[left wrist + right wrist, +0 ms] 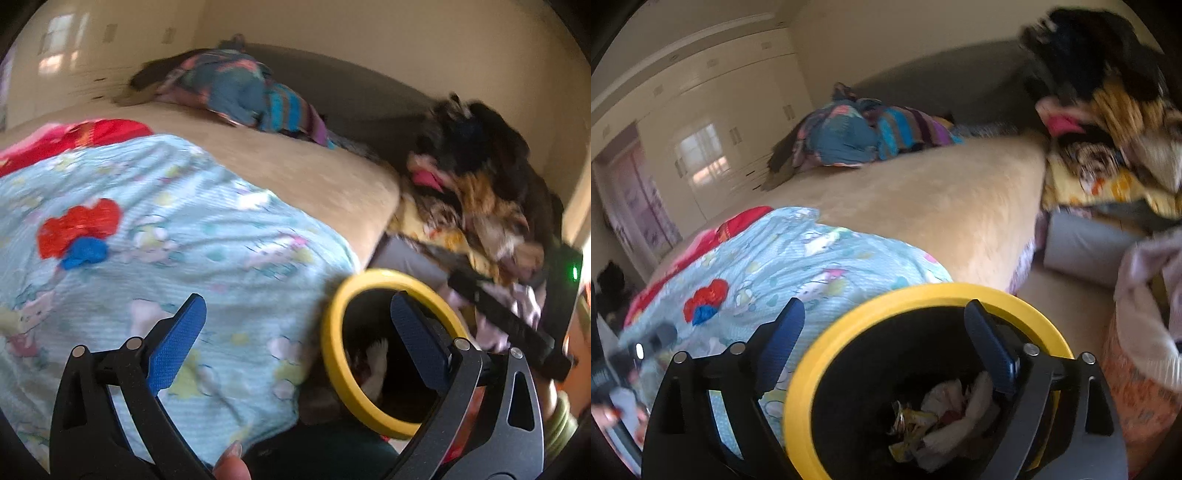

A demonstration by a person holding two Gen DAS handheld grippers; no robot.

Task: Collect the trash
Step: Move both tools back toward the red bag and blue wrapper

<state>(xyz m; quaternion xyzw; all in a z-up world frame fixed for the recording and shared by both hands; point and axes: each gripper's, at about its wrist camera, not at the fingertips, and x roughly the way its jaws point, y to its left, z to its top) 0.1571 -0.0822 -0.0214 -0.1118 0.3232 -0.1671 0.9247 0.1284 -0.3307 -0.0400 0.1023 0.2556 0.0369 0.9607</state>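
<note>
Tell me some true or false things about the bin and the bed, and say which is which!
1. The bin has a yellow rim. True.
2. The bin is empty. False: crumpled wrappers lie inside it.
3. The right gripper is open. True.
4. The left gripper is shut on a red and blue thing. False: it is open, and the red and blue thing lies on the light blue blanket.

1. I am looking for words and numbers, and I am not finding any that I can read.
2. I am seeing cartoon pictures on the light blue blanket (820, 258), but they are showing no letters.
</note>
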